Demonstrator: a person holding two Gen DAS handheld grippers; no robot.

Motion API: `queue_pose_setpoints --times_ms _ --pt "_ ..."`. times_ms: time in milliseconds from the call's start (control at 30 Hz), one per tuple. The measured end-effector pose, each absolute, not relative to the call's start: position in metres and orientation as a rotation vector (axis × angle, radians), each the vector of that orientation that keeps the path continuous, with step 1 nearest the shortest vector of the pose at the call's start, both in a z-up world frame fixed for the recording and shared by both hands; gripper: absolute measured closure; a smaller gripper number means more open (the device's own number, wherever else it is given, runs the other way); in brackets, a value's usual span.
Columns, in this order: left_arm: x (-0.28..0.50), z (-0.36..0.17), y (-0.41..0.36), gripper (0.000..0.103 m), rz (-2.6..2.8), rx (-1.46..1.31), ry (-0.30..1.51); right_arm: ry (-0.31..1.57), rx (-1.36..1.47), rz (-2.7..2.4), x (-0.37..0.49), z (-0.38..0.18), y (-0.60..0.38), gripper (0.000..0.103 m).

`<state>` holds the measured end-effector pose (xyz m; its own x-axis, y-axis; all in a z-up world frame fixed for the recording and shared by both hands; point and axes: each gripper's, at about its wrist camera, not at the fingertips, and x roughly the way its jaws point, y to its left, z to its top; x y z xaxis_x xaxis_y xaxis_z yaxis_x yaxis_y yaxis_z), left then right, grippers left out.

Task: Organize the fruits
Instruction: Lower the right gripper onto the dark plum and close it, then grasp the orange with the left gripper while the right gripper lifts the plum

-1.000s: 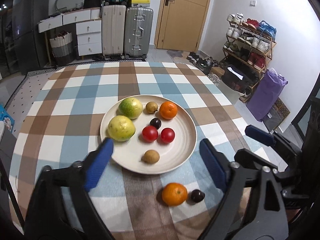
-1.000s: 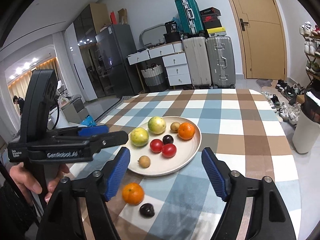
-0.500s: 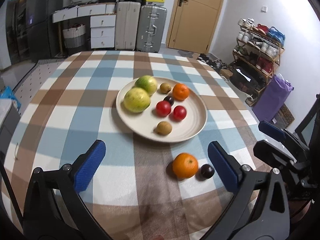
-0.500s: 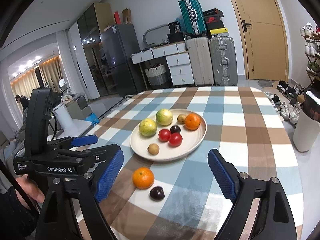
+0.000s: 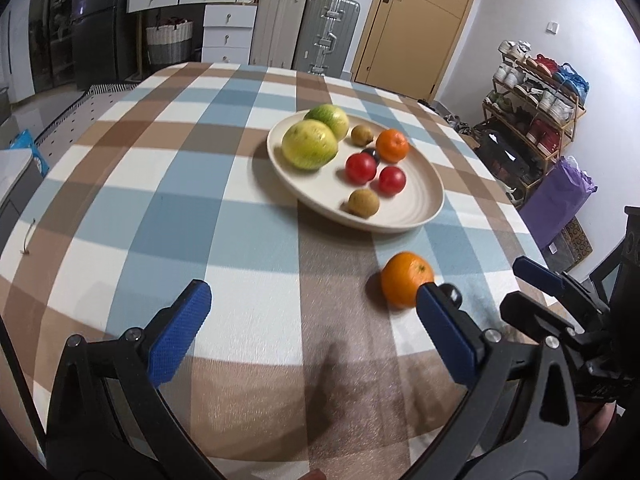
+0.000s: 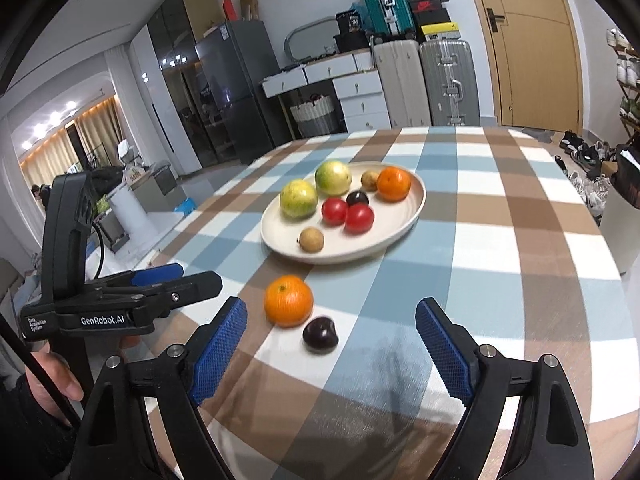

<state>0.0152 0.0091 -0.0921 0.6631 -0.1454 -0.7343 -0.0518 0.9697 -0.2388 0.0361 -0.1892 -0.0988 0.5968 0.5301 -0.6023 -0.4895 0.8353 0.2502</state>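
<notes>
Landmark: plate [image 6: 404, 236] on the checked cloth [image 5: 168, 208].

On the plate: two green-yellow fruits, two tomatoes, an orange, a dark plum, two small brown fruits.

Off the plate, on its near side: loose orange [image 6: 288, 300], with a loose plum [image 6: 320, 335] just beside it, possibly touching; the frames do not settle that.

Left gripper [image 5: 312, 332]: jaws spread wide, nothing between them, over bare cloth near-left of the plate.

Right gripper [image 6: 326, 350]: jaws apart, empty, loose plum roughly centred ahead, loose orange slightly left.

Risks, as judged:
- Both loose fruits are round and close; a pad closing on one may nudge the other, which could roll toward the table edge.
- The loose plum is small and low; pads may scrape or bunch the cloth.
- The two grippers sit near each other on the near side; both reaching in could clash.
- A fruit dropped on the crowded plate may knock the tomatoes loose.
</notes>
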Motion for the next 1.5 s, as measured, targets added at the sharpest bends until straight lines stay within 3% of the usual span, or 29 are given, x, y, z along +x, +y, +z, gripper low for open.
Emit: queue_pose_setpoints --times_ms 200,433,700,733,1500 --pt "0.009 -0.108 0.006 0.001 -0.051 -0.242 0.879 0.765 0.022 0.588 0.037 -0.111 -0.178 0.015" --pt "0.005 -0.116 0.006 0.001 -0.052 -0.249 0.891 0.833 -0.028 0.592 0.045 -0.12 -0.166 0.029" --pt "0.004 -0.117 0.011 0.001 -0.054 -0.277 0.894 0.902 -0.052 0.621 0.054 -0.13 -0.157 0.067" --pt "0.003 -0.117 0.011 0.001 -0.055 -0.278 0.894 0.91 -0.051 0.634 0.055 -0.131 -0.156 0.079" --pt "0.013 -0.108 -0.014 0.001 -0.09 -0.226 0.896 0.906 0.087 0.634 0.05 -0.129 -0.187 0.08"
